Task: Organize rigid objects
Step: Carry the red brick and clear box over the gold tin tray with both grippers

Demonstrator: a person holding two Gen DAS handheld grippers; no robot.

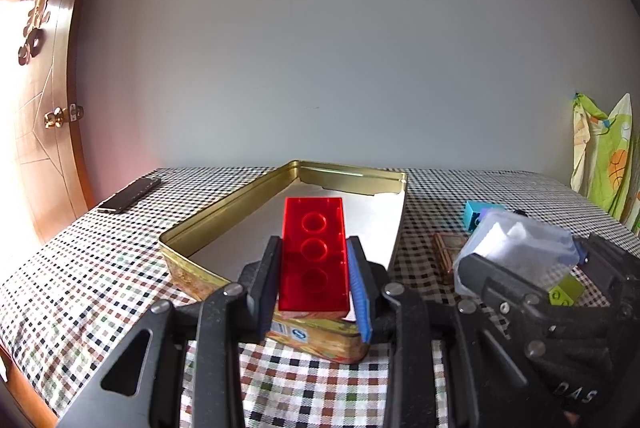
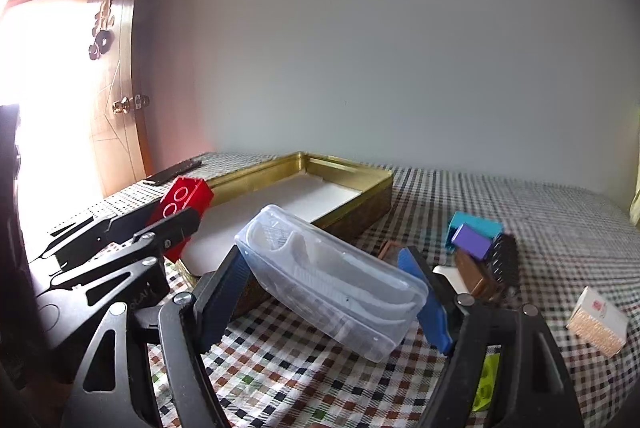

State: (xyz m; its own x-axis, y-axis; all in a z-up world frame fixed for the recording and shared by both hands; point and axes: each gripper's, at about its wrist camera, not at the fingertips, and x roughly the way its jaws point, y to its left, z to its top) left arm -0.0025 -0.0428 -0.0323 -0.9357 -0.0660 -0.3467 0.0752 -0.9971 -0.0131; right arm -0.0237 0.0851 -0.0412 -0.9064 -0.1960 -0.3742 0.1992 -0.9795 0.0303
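Note:
My left gripper is shut on a clear red building brick, held above the near end of an open gold tin lined with white. In the right wrist view the same red brick shows at the left, over the gold tin. My right gripper is shut on a clear plastic case holding white utensils, tilted above the checked tablecloth beside the tin. That clear case also appears at the right of the left wrist view.
Right of the tin lie a teal block, a purple block, a brown block, a black comb-like piece, a green brick and a small carton. A phone rests near the door.

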